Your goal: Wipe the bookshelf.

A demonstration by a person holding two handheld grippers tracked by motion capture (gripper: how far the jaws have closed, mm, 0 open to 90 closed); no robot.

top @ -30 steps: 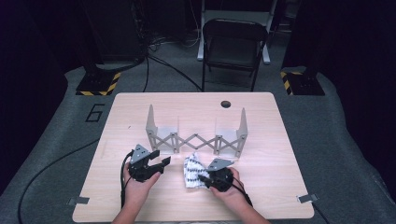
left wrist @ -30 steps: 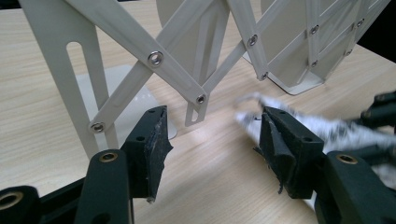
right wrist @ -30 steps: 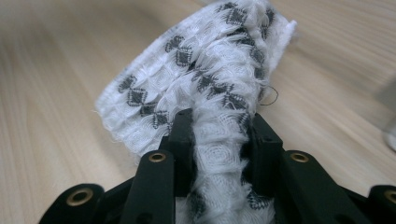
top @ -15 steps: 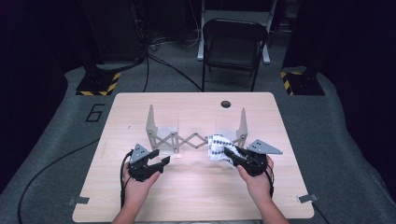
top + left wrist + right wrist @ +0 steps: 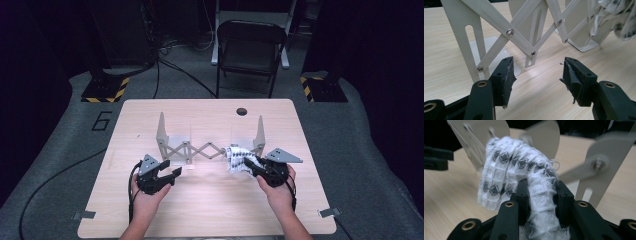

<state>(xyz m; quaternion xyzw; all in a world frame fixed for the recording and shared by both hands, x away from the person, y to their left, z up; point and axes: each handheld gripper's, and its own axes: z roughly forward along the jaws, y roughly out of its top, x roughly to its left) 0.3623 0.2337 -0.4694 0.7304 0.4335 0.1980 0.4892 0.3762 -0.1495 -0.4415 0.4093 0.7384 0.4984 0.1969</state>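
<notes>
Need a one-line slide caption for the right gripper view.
Right gripper clamps a bunched white, black-patterned cloth in front of the expanding rack.

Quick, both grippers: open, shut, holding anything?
Left gripper: open, empty.
Right gripper: shut on the white patterned cloth.

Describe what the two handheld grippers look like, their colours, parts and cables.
Both the left gripper and the right gripper are black, each with two jaws with worn dark pads, brass-coloured pivot rings, a grey three-cornered plate on top and a black trailing cable. The forearms are bare, without sleeves.
</notes>
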